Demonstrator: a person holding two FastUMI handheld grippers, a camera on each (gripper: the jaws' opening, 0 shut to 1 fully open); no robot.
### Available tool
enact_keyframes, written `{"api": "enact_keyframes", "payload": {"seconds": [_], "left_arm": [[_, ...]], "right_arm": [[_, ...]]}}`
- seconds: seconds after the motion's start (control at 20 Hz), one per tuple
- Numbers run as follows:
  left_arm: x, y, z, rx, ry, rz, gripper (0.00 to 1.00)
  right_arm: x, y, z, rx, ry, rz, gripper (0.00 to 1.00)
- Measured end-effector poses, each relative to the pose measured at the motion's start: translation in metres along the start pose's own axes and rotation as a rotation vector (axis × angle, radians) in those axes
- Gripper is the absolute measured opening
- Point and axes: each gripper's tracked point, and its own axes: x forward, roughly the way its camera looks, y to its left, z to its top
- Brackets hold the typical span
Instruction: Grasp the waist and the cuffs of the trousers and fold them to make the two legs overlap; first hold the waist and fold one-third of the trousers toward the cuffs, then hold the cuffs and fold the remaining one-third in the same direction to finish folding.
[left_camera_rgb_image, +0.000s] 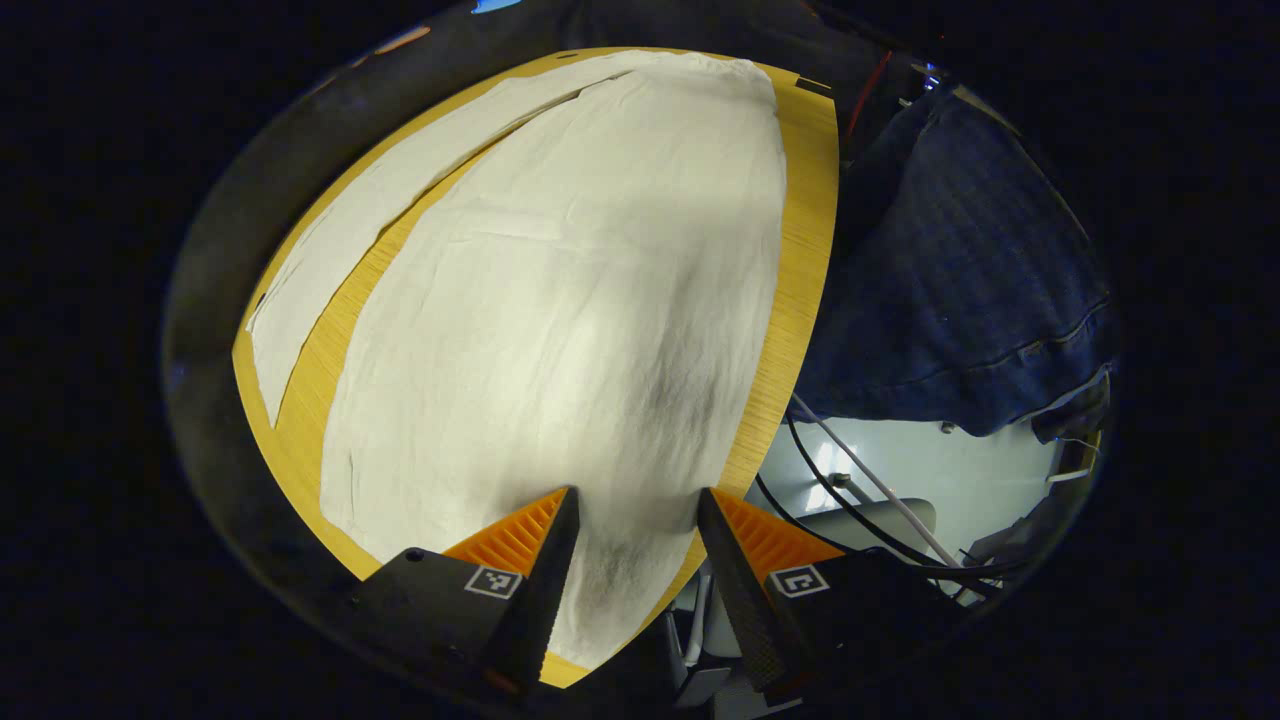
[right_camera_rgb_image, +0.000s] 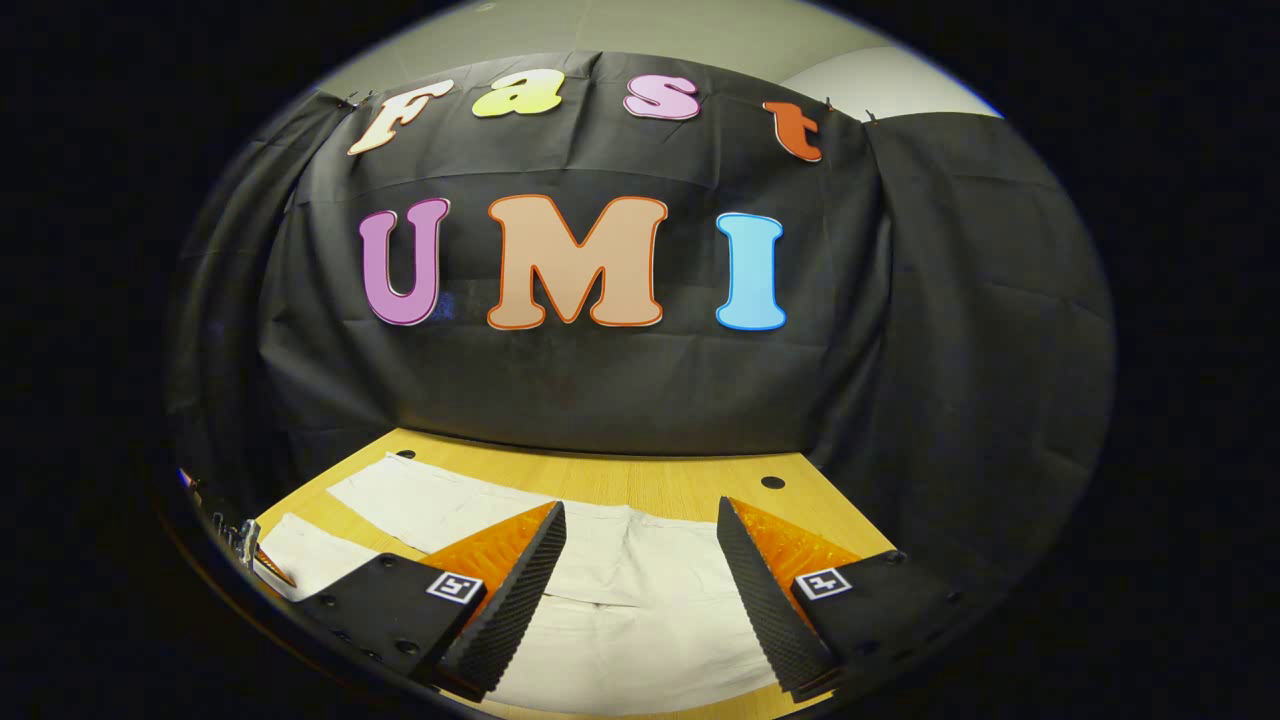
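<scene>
The left gripper view looks steeply down from close above the tabletop (left_camera_rgb_image: 812, 250), facing along the length of the pale trousers (left_camera_rgb_image: 560, 300) spread on it, with the left claw (left_camera_rgb_image: 637, 520) at the bottom edge and the floor beyond the table's near edge at right. The right gripper view sits low and near level, facing the booth's black cloth wall (right_camera_rgb_image: 600, 380) across the tabletop, its own right claw (right_camera_rgb_image: 640, 550) in front. Both views share the trousers and the wooden surface.

Cream trousers (left_camera_rgb_image: 560, 300) flat on table, legs apart, prob. unfolded
</scene>
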Motion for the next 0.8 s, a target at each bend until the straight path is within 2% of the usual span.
{"api": "enact_keyframes", "payload": {"seconds": [0.15,0.3,0.5,0.65,0.75,0.8], "left_arm": [[0.000,-0.002,-0.001,0.045,0.033,-0.011,0.75],[0.001,-0.001,-0.001,0.042,0.067,-0.011,0.74],[0.001,0.009,-0.002,0.025,0.120,-0.002,0.53],[-0.001,0.016,-0.001,0.027,0.144,0.004,0.27],[-0.001,0.020,-0.001,0.044,0.146,0.005,0.13],[-0.001,0.021,0.000,0.047,0.145,0.008,0.10]], "right_arm": [[0.006,-0.002,-0.005,-0.005,0.017,0.017,0.98],[0.013,-0.001,-0.009,-0.021,0.034,0.049,0.98],[0.019,0.001,-0.030,-0.066,0.083,0.097,0.99],[0.018,0.003,-0.047,-0.087,0.124,0.139,0.98],[0.016,0.002,-0.061,-0.132,0.154,0.173,0.98],[0.015,0.000,-0.070,-0.165,0.171,0.198,0.97]]}}
